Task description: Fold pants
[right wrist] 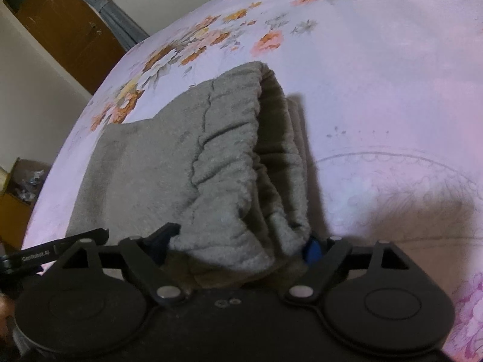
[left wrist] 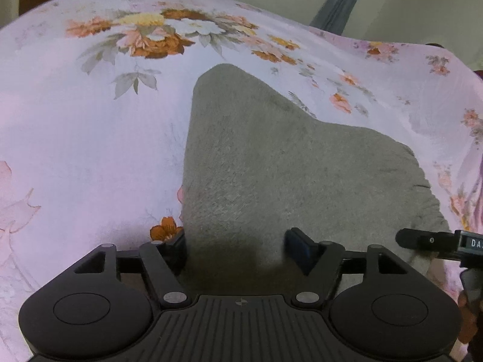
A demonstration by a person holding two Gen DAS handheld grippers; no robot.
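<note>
both grippers stood wide apart, left gripper (left wrist: 237, 249) astride the pants (left wrist: 271, 163), right gripper (right wrist: 238, 242) around the waistband (right wrist: 241, 138), legs stretching leftward over the bedsheet (left wrist: 75, 135)

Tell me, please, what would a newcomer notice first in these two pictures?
The grey fleece pants lie in the middle of a pink floral bedsheet. The open right gripper has its fingers around the gathered waistband, and the open left gripper straddles the pants' near edge.

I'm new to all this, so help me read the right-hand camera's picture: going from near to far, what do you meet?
Right gripper → gathered waistband of the grey pants → flowered bedsheet → grey curtain at the wall.
</note>
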